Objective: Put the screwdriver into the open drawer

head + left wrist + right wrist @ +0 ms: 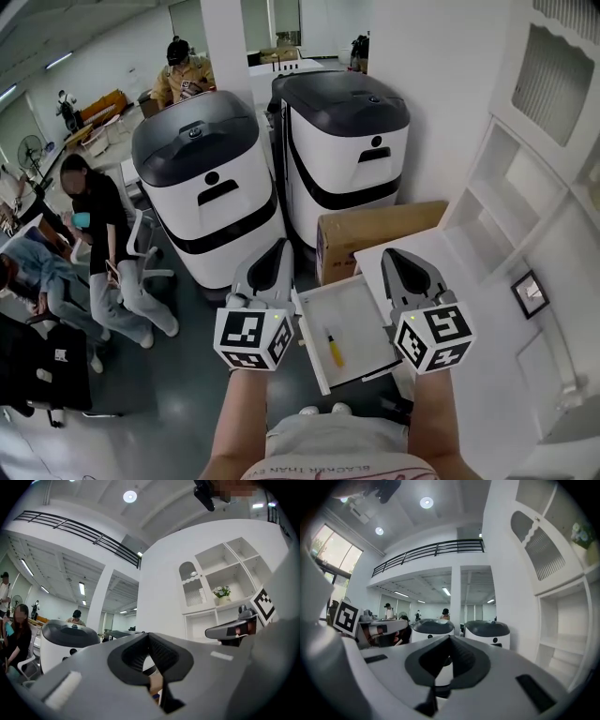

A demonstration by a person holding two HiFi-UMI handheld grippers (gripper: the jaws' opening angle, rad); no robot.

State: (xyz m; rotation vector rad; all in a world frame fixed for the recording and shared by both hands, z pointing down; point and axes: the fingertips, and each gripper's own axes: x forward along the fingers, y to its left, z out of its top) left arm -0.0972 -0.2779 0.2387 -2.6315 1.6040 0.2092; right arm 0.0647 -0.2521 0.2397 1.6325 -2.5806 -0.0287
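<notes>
A yellow-handled screwdriver [334, 348] lies inside the open white drawer [354, 309], which sticks out from the white desk toward me. Both grippers are held up above it and point forward, roughly level. My left gripper [277, 247] hovers over the drawer's left edge with its jaws shut and nothing between them; in its own view the tips [149, 634] meet. My right gripper [393, 255] is over the drawer's right edge, also shut and empty [450, 638]. Neither gripper touches the screwdriver.
Two white machines with dark lids [211, 178] [347, 141] stand beyond the drawer, with a cardboard box [375, 234] against the desk. A white shelf cabinet [525, 187] rises at the right above the desk top [497, 366]. Several people sit and stand at the far left.
</notes>
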